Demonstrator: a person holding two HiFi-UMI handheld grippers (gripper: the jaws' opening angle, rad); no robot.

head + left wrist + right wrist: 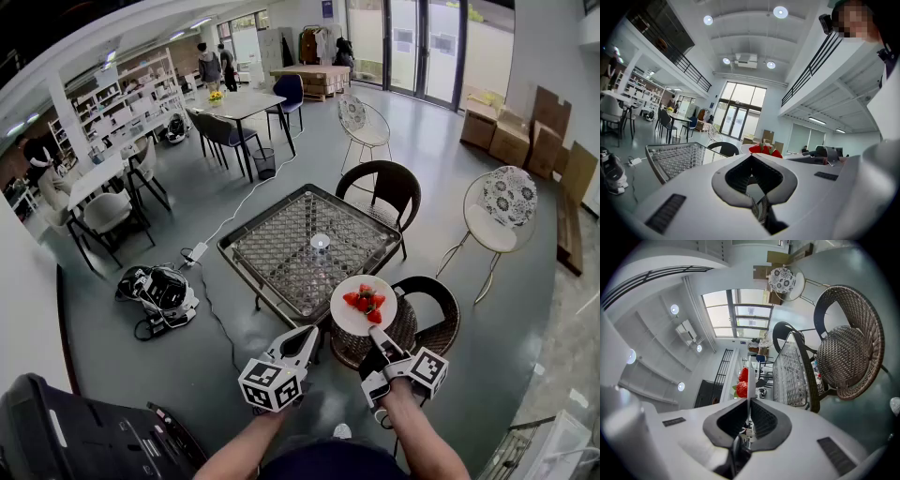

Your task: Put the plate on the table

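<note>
Nearest to me, at 1 o'clock, the right gripper (375, 334) has its fingers (716, 426) closed on the near rim of the plate (362, 317). In the right gripper view the plate (748, 376) stands edge-on as a thin white line exactly between the two fingers, and it runs away from them. My right forearm (422, 433) reaches forward and the gripper points to about 11 o'clock.

At 11 o'clock the left gripper (312, 331) points to about 1 o'clock. Its fingers (723, 183) are closed together and I see nothing between them. It is just beside the plate's left edge, but it does not touch the plate.

The plate is held roughly level, and the strawberries (367, 302) lie on its middle. It hangs over the seat of the wicker chair (433, 302), right against the near edge of the bench (272, 281), at about 5 o'clock from the bench's centre. It does not rest on the bench.
</note>
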